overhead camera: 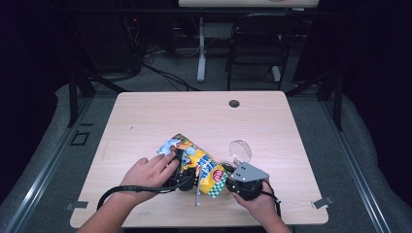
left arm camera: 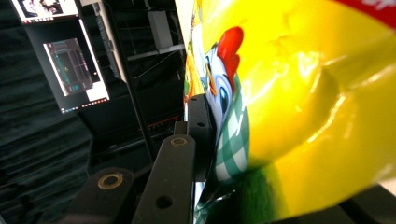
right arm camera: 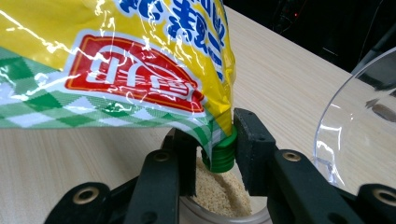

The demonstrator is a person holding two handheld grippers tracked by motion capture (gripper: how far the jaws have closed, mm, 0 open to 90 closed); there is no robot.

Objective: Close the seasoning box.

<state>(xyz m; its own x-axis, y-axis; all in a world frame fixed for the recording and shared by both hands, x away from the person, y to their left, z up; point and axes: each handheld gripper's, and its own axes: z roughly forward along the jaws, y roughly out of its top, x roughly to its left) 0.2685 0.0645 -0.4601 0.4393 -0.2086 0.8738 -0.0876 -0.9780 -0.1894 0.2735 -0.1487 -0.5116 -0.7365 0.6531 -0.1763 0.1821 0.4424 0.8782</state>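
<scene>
Both grippers are pinching the soft, crinkly yellow pouch (overhead camera: 197, 162): right gripper (right arm camera: 219, 154) at its stiff green spout (right arm camera: 221, 154), left gripper (left arm camera: 205, 140) on its limp body.

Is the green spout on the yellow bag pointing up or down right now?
Down. In the right gripper view the green spout hangs from the yellow bag's bottom corner, over a clear container holding pale granules. Whether the cap is on: cannot tell.

Yellow snack bag (left arm camera: 299, 116) with rooster print, pinched by left hand-held gripper (left arm camera: 205, 140), monitor (left arm camera: 74, 70) behind
</scene>
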